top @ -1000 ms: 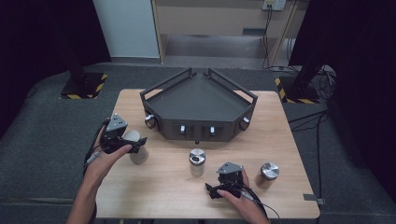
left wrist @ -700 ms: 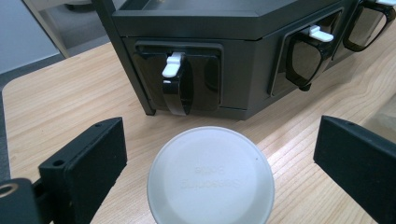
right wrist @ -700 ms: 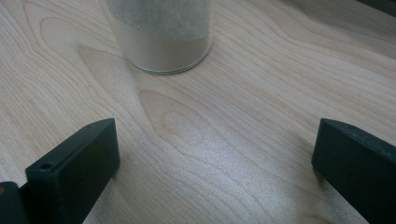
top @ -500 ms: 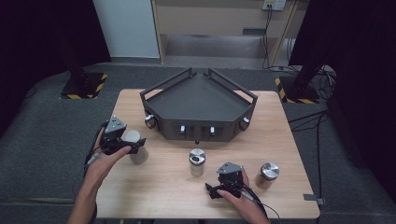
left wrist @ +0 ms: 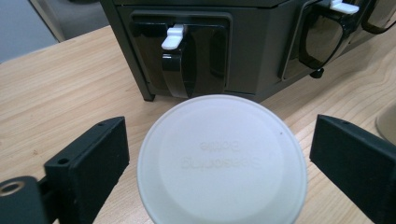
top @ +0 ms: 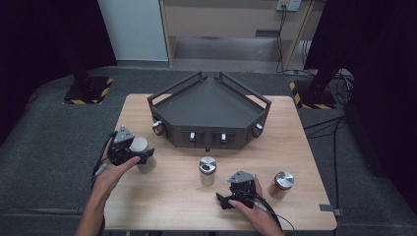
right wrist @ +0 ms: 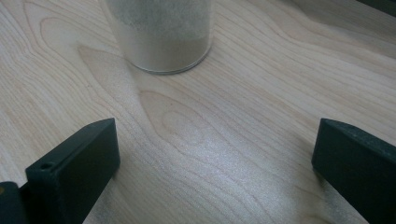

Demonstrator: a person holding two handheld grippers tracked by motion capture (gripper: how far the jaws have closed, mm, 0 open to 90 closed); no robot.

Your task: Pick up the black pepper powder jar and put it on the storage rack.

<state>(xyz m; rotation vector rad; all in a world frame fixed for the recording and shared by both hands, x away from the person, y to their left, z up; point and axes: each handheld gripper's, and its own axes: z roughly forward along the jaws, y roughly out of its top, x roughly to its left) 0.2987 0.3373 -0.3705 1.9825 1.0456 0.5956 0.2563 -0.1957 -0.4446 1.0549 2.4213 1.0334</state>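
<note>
Seasoning bottle [left wrist: 222, 161] with a flat white lid bearing embossed lettering stood upright on the wooden table [top: 162, 206], at about 9 o'clock from the table's centre, between the spread jaws of the left hand-held gripper [top: 142, 156], touching neither.

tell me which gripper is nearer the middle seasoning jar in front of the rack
Right. The right gripper sits just below-right of the middle jar; the left gripper is farther left, around the white-lidded jar.
</note>
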